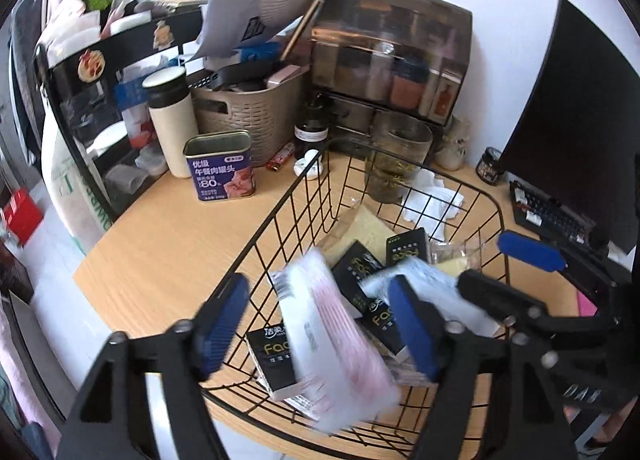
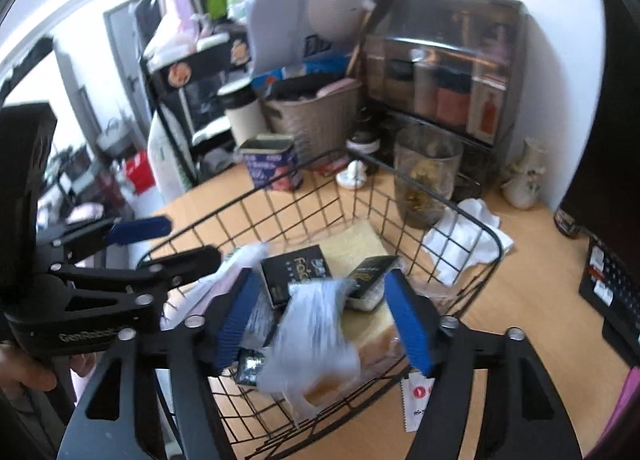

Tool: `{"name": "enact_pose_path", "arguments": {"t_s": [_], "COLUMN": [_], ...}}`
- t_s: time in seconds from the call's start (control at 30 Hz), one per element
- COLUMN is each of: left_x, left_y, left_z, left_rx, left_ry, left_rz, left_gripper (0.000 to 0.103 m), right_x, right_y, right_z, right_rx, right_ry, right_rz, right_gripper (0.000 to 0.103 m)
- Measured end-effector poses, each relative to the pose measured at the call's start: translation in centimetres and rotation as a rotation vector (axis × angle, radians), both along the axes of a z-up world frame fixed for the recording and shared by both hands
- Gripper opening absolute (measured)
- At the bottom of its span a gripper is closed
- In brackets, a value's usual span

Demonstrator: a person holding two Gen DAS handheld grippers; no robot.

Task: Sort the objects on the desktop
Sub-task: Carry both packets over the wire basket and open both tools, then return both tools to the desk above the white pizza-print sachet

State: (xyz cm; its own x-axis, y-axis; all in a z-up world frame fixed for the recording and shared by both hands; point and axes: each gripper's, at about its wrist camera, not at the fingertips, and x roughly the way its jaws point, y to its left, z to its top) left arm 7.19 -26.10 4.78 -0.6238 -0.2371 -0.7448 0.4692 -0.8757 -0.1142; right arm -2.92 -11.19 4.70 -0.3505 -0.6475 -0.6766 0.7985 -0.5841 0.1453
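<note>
A black wire basket [image 1: 288,203] [image 2: 492,256] stands on the wooden desk and holds several black boxes [image 1: 362,264] [image 2: 294,270] and yellow packets. My left gripper [image 1: 320,324] is open above the basket's near side; a pink and white packet [image 1: 332,344], blurred, lies loose between its fingers over the basket. My right gripper [image 2: 324,324] is open over the basket; a blurred pale blue packet [image 2: 316,332] sits between its fingers without being pinched. Each gripper shows in the other's view, the right one [image 1: 516,272] and the left one [image 2: 152,244].
Behind the basket stand a blue luncheon meat tin [image 1: 220,167], a cream bottle [image 1: 170,119], a brown woven bin [image 1: 256,111], a glass jar [image 1: 400,159], a dark organiser [image 1: 392,55] and crumpled tissue [image 1: 432,199]. A keyboard [image 1: 552,219] and monitor [image 1: 580,131] are on the right.
</note>
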Motion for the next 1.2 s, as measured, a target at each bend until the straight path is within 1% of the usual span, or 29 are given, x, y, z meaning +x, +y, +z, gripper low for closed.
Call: {"name": "enact_pose_path", "arguments": {"t_s": [0.1, 0.17, 0.3, 0.4, 0.5, 0.6, 0.67, 0.7, 0.8, 0.87, 0.93, 1.03, 1.1, 1.17, 1.2], "left_x": [-0.3, -0.8, -2.6, -4.2, -6.3, -8.0, -9.1, -9.6, -11.1, -12.1, -12.9, -14.0, -14.7, -14.9, -15.1], "left_y": [0.8, 2.0, 5.6, 9.3, 13.1, 17.1, 19.4, 20.2, 21.3, 21.6, 21.7, 21.3, 20.8, 21.1, 21.4], "left_z": [0.2, 0.3, 0.2, 0.4, 0.5, -0.2, -1.5, -2.4, -5.6, -8.0, -9.7, -11.3, -12.3, -12.5, -12.6], "left_rx": [-0.008, -0.01, -0.004, -0.009, -0.016, -0.024, -0.035, -0.034, 0.003, 0.023, 0.04, 0.069, 0.116, 0.126, 0.132], "left_ry": [0.002, -0.001, -0.02, -0.018, -0.022, -0.035, -0.058, -0.082, -0.153, -0.201, -0.232, -0.267, -0.304, -0.289, -0.295], "left_rz": [-0.016, -0.044, -0.149, -0.244, -0.333, -0.43, -0.484, -0.494, -0.497, -0.49, -0.479, -0.452, -0.434, -0.449, -0.458], "left_gripper": [0.079, 0.079, 0.079, 0.079, 0.079, 0.079, 0.079, 0.079, 0.079, 0.079, 0.079, 0.079, 0.079, 0.081, 0.081], "right_x": [-1.6, -2.7, -4.4, -4.8, -5.3, -5.6, -6.0, -6.1, -6.5, -6.5, -6.6, -6.8, -7.0, -7.0, -7.1], "right_y": [2.2, 4.2, 8.1, 11.3, 14.9, 19.2, 22.0, 23.2, 26.0, 27.0, 27.6, 27.9, 28.3, 28.6, 28.8], "right_z": [0.4, 0.1, -1.5, -2.3, -2.9, -3.3, -3.7, -4.1, -5.4, -6.5, -7.4, -8.1, -8.2, -8.0, -8.0], "right_rx": [-0.01, 0.003, 0.033, 0.047, 0.04, 0.024, 0.021, 0.023, 0.028, 0.036, 0.037, 0.035, 0.031, 0.026, 0.021], "right_ry": [-0.003, -0.008, -0.049, -0.051, -0.074, -0.083, -0.1, -0.113, -0.152, -0.169, -0.189, -0.201, -0.199, -0.196, -0.195], "right_rz": [-0.064, -0.121, -0.196, -0.256, -0.317, -0.39, -0.441, -0.464, -0.504, -0.51, -0.505, -0.496, -0.494, -0.503, -0.509], "right_gripper": [0.067, 0.067, 0.067, 0.067, 0.067, 0.067, 0.067, 0.067, 0.067, 0.067, 0.067, 0.067, 0.067, 0.067, 0.067]}}
